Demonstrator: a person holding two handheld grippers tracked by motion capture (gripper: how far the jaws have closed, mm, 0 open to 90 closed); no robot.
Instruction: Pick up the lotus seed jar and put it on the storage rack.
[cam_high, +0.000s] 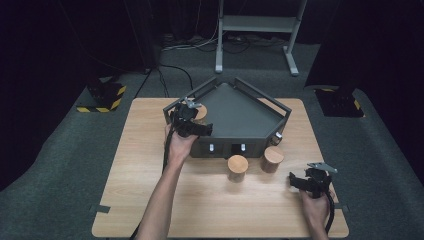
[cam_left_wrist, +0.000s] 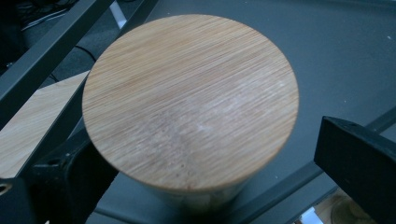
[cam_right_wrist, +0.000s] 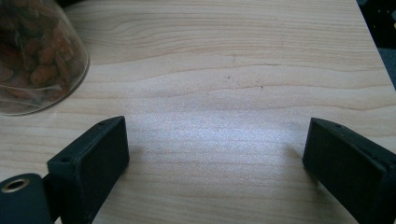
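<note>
1. The grey tray sits at centre frame on the bench; its far rail fades into shadow.
2. The bamboo-lidded jar stands at the tray's left corner, its glass body hidden under the lid.
3. My left fingers are spread either side of that jar, clear of it.
4. My right fingers are apart over bare bench, lower right; a nut jar is cut off at upper left.

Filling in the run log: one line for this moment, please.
left gripper: open, around lidded jar standing in grey tray | right gripper: open, empty, above table
</note>
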